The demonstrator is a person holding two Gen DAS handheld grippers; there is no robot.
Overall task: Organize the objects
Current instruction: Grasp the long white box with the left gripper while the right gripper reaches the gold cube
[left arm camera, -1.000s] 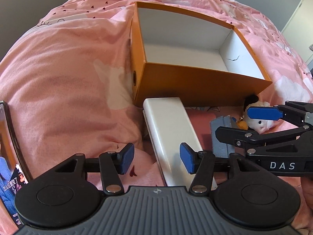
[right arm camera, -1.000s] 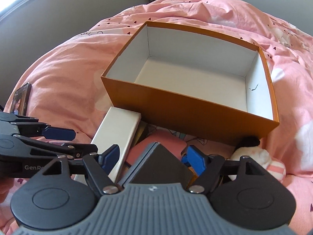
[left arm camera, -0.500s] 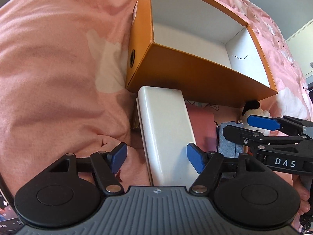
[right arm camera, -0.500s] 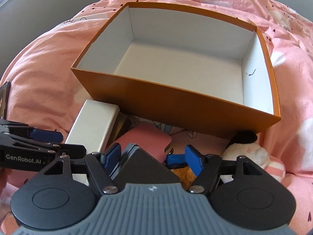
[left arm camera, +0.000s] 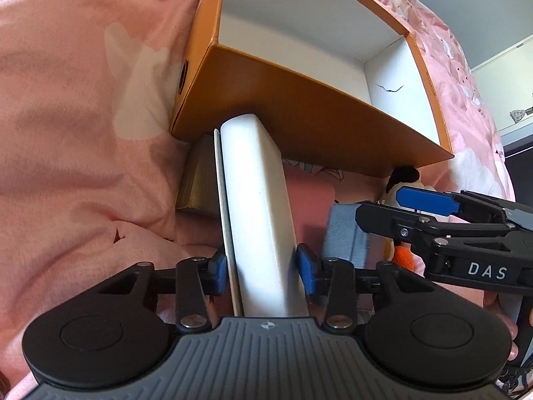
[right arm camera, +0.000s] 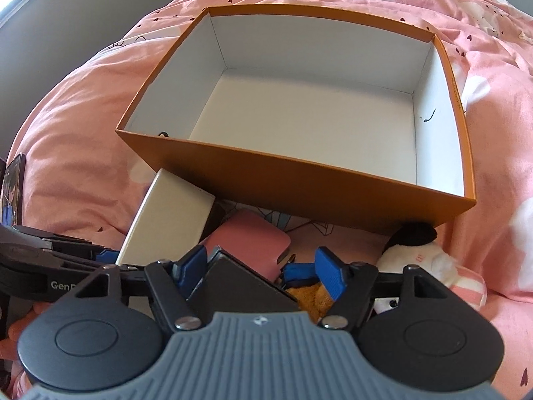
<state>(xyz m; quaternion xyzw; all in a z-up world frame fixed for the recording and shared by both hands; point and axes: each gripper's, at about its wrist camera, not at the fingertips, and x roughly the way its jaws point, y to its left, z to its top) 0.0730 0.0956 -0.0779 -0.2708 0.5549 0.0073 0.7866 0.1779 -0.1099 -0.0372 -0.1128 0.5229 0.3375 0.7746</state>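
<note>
From the left wrist view, we see our left gripper (left arm camera: pixel 263 268) closing around one long white box (left arm camera: pixel 256 206), a blue pad on each side of its near end; the left pad touches it, the right pad stands just beside it. The white box looks smooth and slim, tipped on edge, its far end tucked against the near wall of one orange box (left arm camera: pixel 299 113), which has white inner walls and a round hole in its side. To the left the pink duvet (left arm camera: pixel 83 100) swells up with free space; to the right the room is crowded by our right gripper (left arm camera: pixel 393 211), one grey-blue box (left arm camera: pixel 343 233) and one plush toy (left arm camera: pixel 404 180) at the orange box's corner. A gold-brown thing (left arm camera: pixel 196 180) lies under the white box's left side. From the right wrist view, we see our right gripper (right arm camera: pixel 260 268) with jaws apart over a dark slanted box (right arm camera: pixel 240 283); the left pad is at its edge, the right pad stands off it, and we cannot tell whether it is gripped. Ahead lie one pink flat case (right arm camera: pixel 250 240), the white box (right arm camera: pixel 166 220) to the left, the plush toy (right arm camera: pixel 416 253) to the right and a brown furry thing (right arm camera: pixel 308 295) below the right pad. The orange box (right arm camera: pixel 299 180) sits beyond them, its floor bare and its rim open on all four sides. A phone (right arm camera: pixel 13 186) rests at the far left edge.
</note>
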